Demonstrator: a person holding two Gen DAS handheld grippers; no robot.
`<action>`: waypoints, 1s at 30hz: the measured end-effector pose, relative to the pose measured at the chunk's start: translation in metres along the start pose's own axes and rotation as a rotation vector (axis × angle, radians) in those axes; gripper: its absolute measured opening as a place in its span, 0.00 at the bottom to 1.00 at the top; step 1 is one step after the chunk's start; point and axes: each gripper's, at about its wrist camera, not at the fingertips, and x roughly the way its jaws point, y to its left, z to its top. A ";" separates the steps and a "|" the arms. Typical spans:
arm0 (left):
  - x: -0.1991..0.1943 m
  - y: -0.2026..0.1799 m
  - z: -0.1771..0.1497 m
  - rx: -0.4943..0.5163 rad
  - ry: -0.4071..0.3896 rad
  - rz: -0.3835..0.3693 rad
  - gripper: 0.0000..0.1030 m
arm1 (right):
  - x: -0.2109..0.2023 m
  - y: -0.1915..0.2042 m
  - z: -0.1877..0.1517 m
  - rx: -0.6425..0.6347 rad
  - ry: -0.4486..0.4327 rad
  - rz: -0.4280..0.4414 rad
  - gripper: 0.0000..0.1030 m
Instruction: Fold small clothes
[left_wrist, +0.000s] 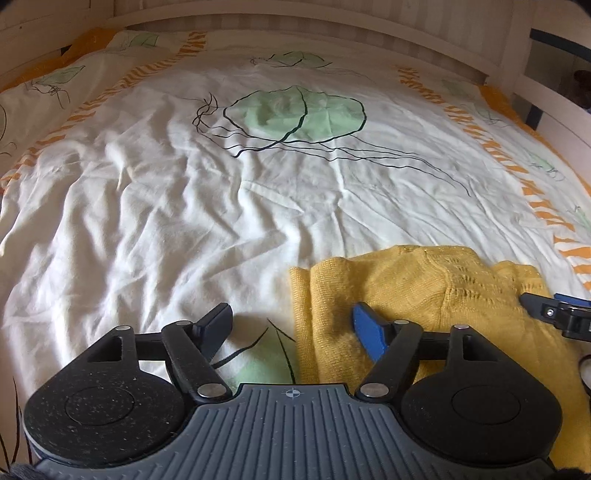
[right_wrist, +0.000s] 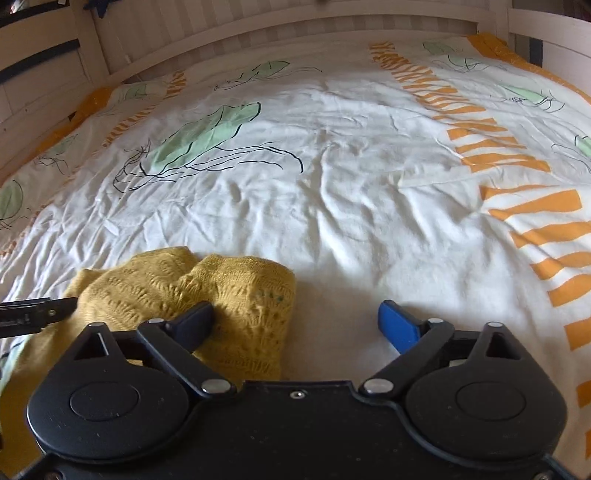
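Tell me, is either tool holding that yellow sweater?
No. Both the left tool and right tool are open, over the yellow sweater's edges.

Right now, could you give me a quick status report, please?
Left gripper open, right gripper open. Yellow knit sweater partly folded on bedspread, ungripped. Nothing in the way.

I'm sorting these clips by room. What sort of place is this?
Most likely a bedroom: a rumpled duvet with jellyfish prints covers a bed, a pale slatted bed frame runs behind it, and a yellow knit lies on the cover.
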 end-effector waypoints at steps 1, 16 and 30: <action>0.000 0.001 0.000 0.001 -0.001 0.002 0.73 | 0.001 0.000 0.001 -0.002 0.000 -0.003 0.95; -0.077 -0.002 -0.009 -0.016 -0.075 0.012 1.00 | -0.079 0.004 0.001 -0.004 -0.103 0.011 1.00; -0.153 -0.042 -0.053 0.025 -0.041 -0.066 0.99 | -0.158 0.038 -0.050 -0.016 -0.034 0.079 1.00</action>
